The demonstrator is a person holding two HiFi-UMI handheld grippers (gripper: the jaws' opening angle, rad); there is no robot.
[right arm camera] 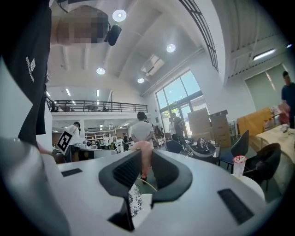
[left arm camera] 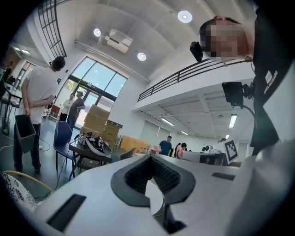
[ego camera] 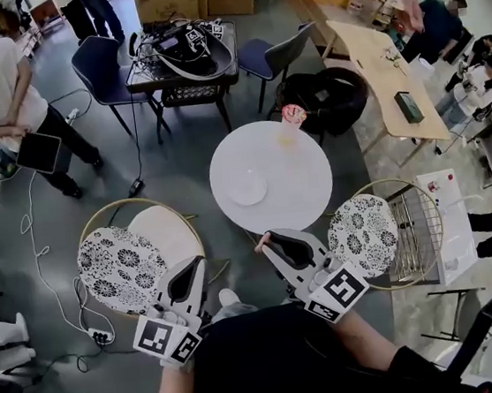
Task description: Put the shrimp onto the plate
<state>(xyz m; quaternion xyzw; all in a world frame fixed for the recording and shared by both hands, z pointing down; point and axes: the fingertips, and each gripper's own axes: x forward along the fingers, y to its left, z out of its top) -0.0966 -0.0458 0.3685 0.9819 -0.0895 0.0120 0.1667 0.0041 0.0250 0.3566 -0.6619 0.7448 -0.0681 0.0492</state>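
A person holds two handheld grippers low in front of the body, seen from above. The right gripper (ego camera: 268, 244) is clamped on the shrimp (right arm camera: 142, 157), a small pale pink piece pinched between the tips of its dark ribbed pads, with its end poking out past them. The left gripper (ego camera: 196, 265) has its jaws together with nothing between them, and it hangs beside the right one, on its left and well apart from it. The step in hand appears to be the carry: the shrimp is gripped and lifted but not yet delivered. Ahead of the right gripper's tips stands a round white table (ego camera: 294, 190), its near edge just beyond them. On it lies a small white plate (ego camera: 248, 187), which is bare; nothing rests in it. Farther ahead, near the table's far edge, stands a cup (ego camera: 292, 117) with pink markings, and what it holds cannot be told. The next move likely calls for reaching the right gripper forward over the table, bringing the shrimp down above the plate's middle, then parting the jaws to release it there.
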